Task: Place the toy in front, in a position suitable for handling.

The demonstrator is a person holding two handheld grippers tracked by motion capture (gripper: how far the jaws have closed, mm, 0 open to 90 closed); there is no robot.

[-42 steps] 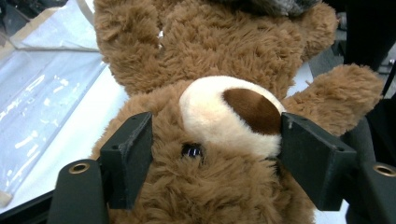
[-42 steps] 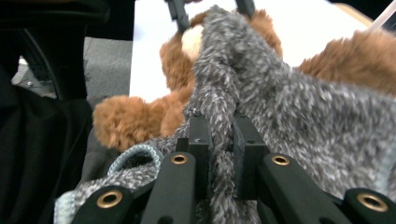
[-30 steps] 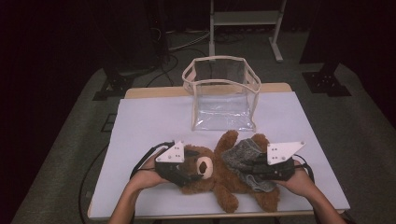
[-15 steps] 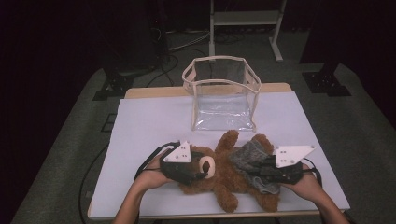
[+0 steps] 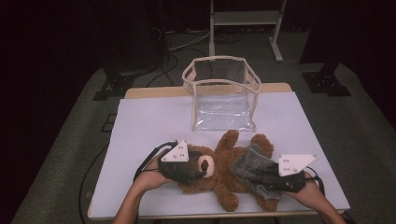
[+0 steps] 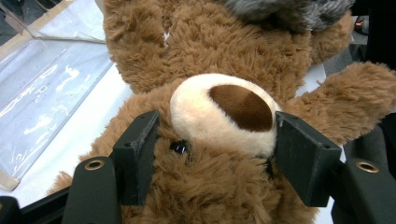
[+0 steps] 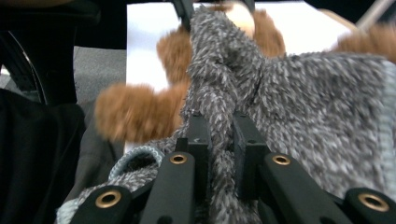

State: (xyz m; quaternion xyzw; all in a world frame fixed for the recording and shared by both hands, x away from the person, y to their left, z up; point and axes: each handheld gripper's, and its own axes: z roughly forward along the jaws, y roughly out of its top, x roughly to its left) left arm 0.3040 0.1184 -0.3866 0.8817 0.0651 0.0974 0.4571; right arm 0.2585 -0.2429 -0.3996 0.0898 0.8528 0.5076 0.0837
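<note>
A brown teddy bear [image 5: 223, 164] lies on its back on the white table [image 5: 149, 126], head to the left. My left gripper [image 5: 201, 169] has just been closing, and its jaws now press both sides of the bear's head, with the cream muzzle [image 6: 219, 109] between them; in the left gripper view it is my left gripper [image 6: 217, 144]. A grey knitted garment [image 5: 250, 167] covers the bear's lower body. My right gripper [image 5: 262, 179] is shut on a fold of that grey knit [image 7: 317, 102], pinched between the jaws of my right gripper [image 7: 220, 128].
A clear plastic bag [image 5: 219, 98] with a beige rim stands open at the back middle of the table, just beyond the bear. The same bag [image 6: 42, 93] shows in the left gripper view. Dark floor, cables and stand legs surround the table.
The left jaws have closed onto the bear's head. My right gripper has moved right and toward the near edge with the grey knit in it.
</note>
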